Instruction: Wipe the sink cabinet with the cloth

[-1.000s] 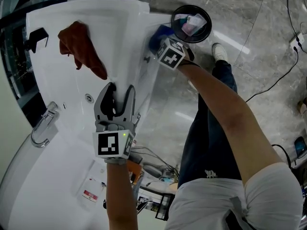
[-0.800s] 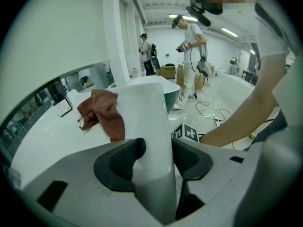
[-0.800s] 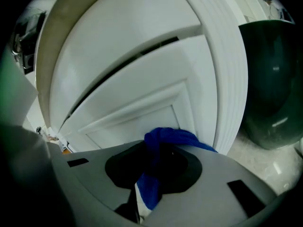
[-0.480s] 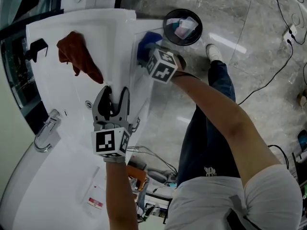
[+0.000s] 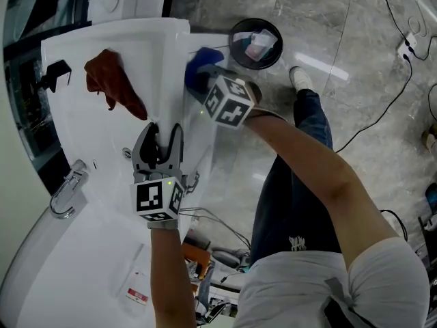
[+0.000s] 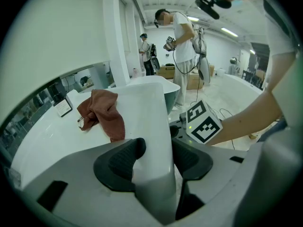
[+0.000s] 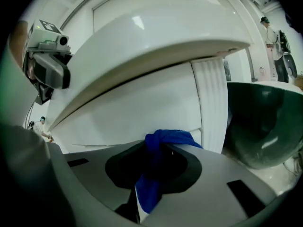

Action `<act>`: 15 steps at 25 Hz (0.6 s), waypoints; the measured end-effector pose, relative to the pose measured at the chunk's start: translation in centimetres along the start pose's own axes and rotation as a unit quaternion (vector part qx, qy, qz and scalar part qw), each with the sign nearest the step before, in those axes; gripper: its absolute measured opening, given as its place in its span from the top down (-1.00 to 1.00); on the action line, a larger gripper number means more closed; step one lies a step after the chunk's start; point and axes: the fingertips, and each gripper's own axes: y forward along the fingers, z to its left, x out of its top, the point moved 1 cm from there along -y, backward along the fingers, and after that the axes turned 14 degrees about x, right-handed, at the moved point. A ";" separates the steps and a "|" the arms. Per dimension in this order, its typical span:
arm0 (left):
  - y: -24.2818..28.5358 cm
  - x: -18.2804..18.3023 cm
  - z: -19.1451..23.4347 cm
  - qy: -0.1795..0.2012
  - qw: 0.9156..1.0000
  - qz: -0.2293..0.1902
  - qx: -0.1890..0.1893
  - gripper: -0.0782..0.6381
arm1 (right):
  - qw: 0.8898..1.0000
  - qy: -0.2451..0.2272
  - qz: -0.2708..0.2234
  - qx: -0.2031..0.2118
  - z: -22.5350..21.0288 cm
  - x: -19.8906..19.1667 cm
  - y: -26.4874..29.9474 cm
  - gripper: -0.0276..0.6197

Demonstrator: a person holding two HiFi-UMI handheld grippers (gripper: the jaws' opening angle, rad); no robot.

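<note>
Cloth (image 5: 199, 67) shifted toward 9 o'clock along front of sink cabinet (image 5: 201, 132) over last second, away from dark bin (image 5: 233, 39) at 12. My right gripper (image 7: 154, 150) clamped on cloth, blue wad bunched between jaws, pressed to white panel under overhanging surface. My left gripper (image 6: 154, 157) at 9 o'clock, jaws pinching surface rim, bracing. Brown rag (image 5: 113, 80) lies at 10 o'clock. Judgement: wipe stroke under way; more panel to cover.
</note>
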 end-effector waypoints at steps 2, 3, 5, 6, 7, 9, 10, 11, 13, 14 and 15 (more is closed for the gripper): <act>0.0 0.0 0.0 0.000 1.000 -0.001 0.000 0.15 | 1.000 -0.007 -0.002 0.004 0.1 0.5 -0.1 0.69; 0.0 0.1 -0.1 0.000 1.000 -0.001 0.000 0.15 | 1.000 -0.009 -0.003 0.008 0.0 0.5 -0.1 0.69; 0.0 0.1 0.0 0.000 1.000 -0.002 0.000 0.15 | 1.000 -0.010 -0.009 0.015 -0.1 0.4 -0.1 0.69; 0.0 0.1 0.0 0.000 1.000 -0.002 0.000 0.15 | 1.000 -0.011 -0.011 0.017 -0.1 0.4 -0.1 0.69; 0.0 0.1 0.0 0.001 1.000 -0.002 0.000 0.15 | 1.000 -0.013 -0.014 0.018 -0.1 0.4 -0.2 0.70; 0.0 0.1 -0.1 0.001 1.000 -0.002 0.000 0.15 | 1.000 -0.016 -0.016 0.019 -0.1 0.4 -0.2 0.69; 0.0 0.1 -0.1 0.001 1.000 -0.001 0.000 0.15 | 1.000 -0.017 -0.017 0.020 -0.1 0.3 -0.2 0.70; 0.0 0.1 -0.1 0.001 1.000 -0.001 0.000 0.15 | 0.999 -0.018 -0.017 0.021 -0.1 0.3 -0.2 0.70; 0.0 0.1 -0.1 0.001 1.000 -0.001 0.001 0.15 | 0.999 -0.021 -0.016 0.023 -0.1 0.3 -0.2 0.69; 0.0 0.1 -0.1 0.001 1.000 -0.001 0.001 0.15 | 0.999 -0.023 -0.016 0.022 -0.2 0.3 -0.3 0.69; 0.0 0.1 -0.1 0.001 1.000 -0.001 0.001 0.15 | 0.999 -0.024 -0.016 0.021 -0.2 0.2 -0.3 0.70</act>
